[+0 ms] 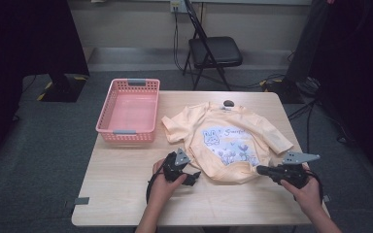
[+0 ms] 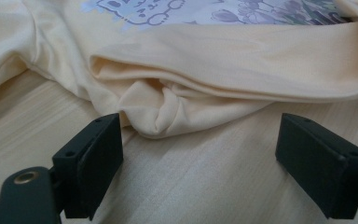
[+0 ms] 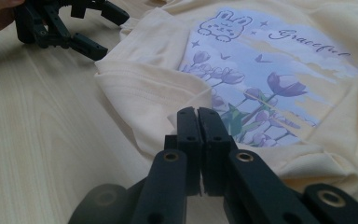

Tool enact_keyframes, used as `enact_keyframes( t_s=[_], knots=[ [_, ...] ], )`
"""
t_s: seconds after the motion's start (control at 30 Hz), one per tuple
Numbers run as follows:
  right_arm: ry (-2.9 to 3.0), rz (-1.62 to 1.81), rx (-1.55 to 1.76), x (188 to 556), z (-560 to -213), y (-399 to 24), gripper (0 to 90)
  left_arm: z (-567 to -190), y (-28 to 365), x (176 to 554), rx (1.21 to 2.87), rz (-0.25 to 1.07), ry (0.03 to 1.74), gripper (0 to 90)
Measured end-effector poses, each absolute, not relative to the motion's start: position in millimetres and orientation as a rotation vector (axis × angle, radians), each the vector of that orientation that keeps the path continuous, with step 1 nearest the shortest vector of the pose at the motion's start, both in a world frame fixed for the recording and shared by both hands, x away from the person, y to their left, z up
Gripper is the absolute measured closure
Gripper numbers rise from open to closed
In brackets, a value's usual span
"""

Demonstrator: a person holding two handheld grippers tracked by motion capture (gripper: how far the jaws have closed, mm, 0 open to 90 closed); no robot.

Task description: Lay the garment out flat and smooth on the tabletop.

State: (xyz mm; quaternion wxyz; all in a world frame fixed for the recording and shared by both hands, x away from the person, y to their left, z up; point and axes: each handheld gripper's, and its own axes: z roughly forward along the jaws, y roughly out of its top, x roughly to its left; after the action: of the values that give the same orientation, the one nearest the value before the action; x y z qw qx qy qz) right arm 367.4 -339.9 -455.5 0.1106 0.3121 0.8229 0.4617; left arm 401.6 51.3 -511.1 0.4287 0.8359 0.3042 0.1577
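Observation:
A pale yellow T-shirt [image 1: 223, 138] with a rabbit and tulip print lies face up on the wooden table [image 1: 121, 189], its lower hem bunched toward me. My left gripper [image 1: 193, 171] rests at the hem's left corner with its jaws wide open. In the left gripper view a puckered fold of the shirt [image 2: 168, 112] sits just beyond my left gripper [image 2: 214, 154], untouched. My right gripper [image 1: 260, 170] is at the hem's right end. In the right gripper view my right gripper [image 3: 198, 116] has its jaws pressed together on a pinch of the shirt [image 3: 270, 60], and my left gripper [image 3: 98, 28] shows farther off.
A pink plastic basket [image 1: 128, 131] stands at the table's back left. A small dark object [image 1: 228, 103] lies by the shirt's collar at the far edge. A black folding chair [image 1: 216, 51] stands beyond the table. Bare wood stretches along the table's near edge.

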Motion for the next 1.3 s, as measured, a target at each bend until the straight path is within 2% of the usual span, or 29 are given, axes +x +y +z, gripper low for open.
enact_keyframes(
  t_s=[1.3],
  knots=[
    [2.427, 1.364, 0.912, 333, -458, -362, 88.6, -511, 51, 402, 2.087, 0.393, 0.760, 14.8]
  ],
)
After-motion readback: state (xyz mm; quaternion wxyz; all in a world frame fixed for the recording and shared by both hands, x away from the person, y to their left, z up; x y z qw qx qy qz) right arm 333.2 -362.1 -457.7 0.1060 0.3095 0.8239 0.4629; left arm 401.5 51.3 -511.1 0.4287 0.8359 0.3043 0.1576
